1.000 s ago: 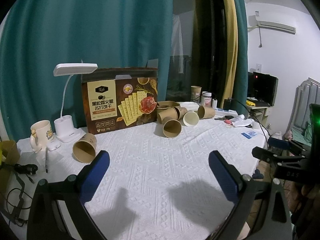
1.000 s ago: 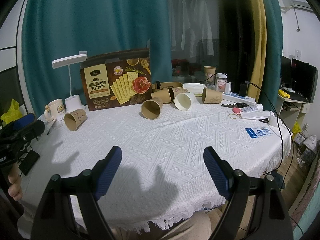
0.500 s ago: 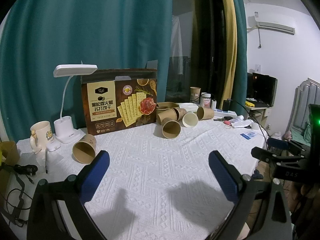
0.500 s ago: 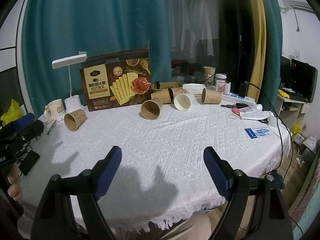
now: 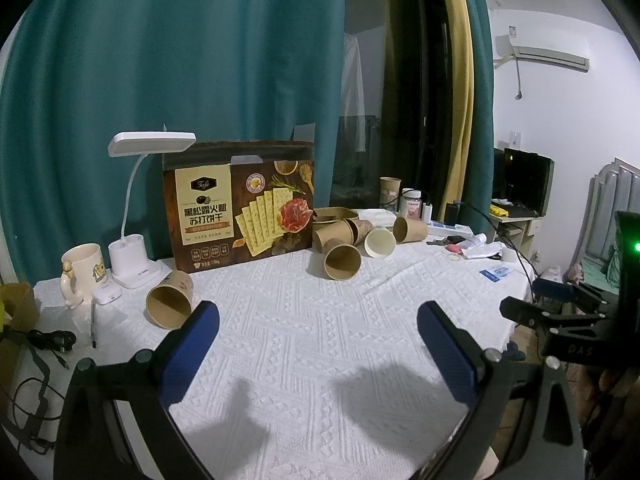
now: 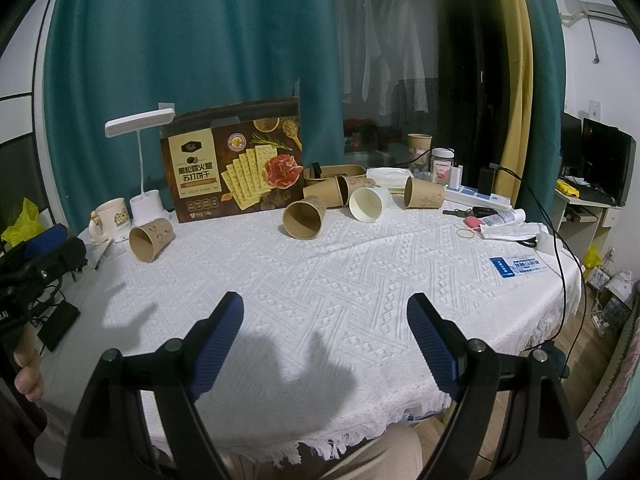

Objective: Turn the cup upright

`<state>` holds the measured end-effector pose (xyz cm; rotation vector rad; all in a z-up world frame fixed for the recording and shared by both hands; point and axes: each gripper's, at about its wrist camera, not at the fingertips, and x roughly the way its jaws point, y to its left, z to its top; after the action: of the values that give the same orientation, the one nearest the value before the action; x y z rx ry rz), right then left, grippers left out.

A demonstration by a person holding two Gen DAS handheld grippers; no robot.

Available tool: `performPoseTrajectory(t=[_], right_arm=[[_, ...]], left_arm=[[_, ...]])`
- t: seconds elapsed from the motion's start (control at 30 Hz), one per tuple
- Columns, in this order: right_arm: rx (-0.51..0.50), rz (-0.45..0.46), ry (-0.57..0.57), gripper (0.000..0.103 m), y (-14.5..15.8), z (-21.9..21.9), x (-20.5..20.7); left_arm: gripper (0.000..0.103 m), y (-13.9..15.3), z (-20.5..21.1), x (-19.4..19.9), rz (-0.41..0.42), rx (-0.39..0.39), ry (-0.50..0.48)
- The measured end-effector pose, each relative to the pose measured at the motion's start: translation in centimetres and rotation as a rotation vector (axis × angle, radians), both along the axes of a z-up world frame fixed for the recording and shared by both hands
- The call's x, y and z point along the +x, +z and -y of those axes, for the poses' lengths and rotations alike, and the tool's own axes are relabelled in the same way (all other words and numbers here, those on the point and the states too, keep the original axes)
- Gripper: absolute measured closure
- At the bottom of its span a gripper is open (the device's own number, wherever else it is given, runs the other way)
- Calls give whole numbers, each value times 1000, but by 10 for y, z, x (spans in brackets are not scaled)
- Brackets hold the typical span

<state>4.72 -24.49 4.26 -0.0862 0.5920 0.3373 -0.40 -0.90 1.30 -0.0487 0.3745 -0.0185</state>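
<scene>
Cup [image 5: 170,299] on its side at left-centre of the left wrist frame, mouth toward the camera, just above and left of the left gripper's [image 5: 318,338] blue left pad, apart from it. In the right wrist frame, same cup [image 6: 151,238] at left-centre, well up and left of the right gripper [image 6: 325,334].

Spread across both frames: round table under a white woven tablecloth [image 5: 304,344], bare in front of the fingers. Upright at upper centre, against the teal curtain: cracker box [image 5: 239,210]. Left of the box: white desk lamp [image 5: 138,208], cream mug [image 5: 82,270] beside its base.

Right of the box, at centre: cluster of more tipped paper cups [image 6: 344,200], one brown cup [image 6: 303,217] forward of the rest, one white-lined cup [image 6: 368,204] next to it. Well apart from both tools.

Left gripper: jaws spread wide, nothing between them, low in its frame. Right gripper: likewise spread wide and holding nothing, over the near table edge.

Small at right of the right wrist frame: blue card [image 6: 518,266], rubber band [image 6: 466,233].
</scene>
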Motion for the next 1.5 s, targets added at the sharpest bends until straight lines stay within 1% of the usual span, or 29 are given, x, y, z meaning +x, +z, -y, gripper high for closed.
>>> performPoseTrajectory(t=[0.37, 0.57, 0.63, 0.7, 0.77, 0.83, 0.93, 1.0, 1.03, 1.17, 1.23, 1.27, 1.33, 1.4, 1.43, 1.5], right_arm=[[1, 0, 0, 21, 0, 0, 1], [-4, -5, 2, 21, 2, 8, 5], [-7, -10, 1, 21, -1, 2, 10], [-9, -14, 1, 21, -3, 0, 13], [-15, -26, -2, 21, -8, -5, 21], [-19, -45, -10, 21, -16, -4, 33], [-20, -74, -24, 21, -25, -5, 53], [-10, -101, -29, 21, -34, -3, 70], [2, -121, -34, 21, -39, -2, 80], [60, -184, -48, 21, -54, 0, 109], [81, -205, -53, 21, -61, 0, 122], [85, -212, -55, 21, -64, -1, 128], [92, -226, -55, 21, -69, -4, 136], [103, -242, -54, 21, -73, -5, 142], [107, -248, -55, 21, -75, -6, 145], [110, -259, -57, 21, -79, -7, 148]], left_arm=[[4, 2, 1, 1, 3, -1, -5], [4, 1, 1, 2, 2, -3, -4], [4, -2, -1, 3, -1, -11, -6], [3, -6, -4, 8, -10, -40, -22], [0, -15, -6, 19, -64, -70, -65], [0, -26, -8, 34, -140, -74, -94], [0, -38, -15, 54, -232, -57, -125], [0, -46, -24, 72, -313, -39, -164], [0, -50, -30, 79, -347, -35, -162], [0, -65, -65, 113, -474, -63, -100], [0, -59, -91, 126, -474, -74, -52], [0, -54, -102, 132, -464, -65, -28], [0, -45, -128, 150, -462, -21, 49], [0, -41, -155, 173, -466, -24, 100], [0, -41, -167, 182, -474, -31, 113], [0, -49, -189, 209, -519, -38, 146]])
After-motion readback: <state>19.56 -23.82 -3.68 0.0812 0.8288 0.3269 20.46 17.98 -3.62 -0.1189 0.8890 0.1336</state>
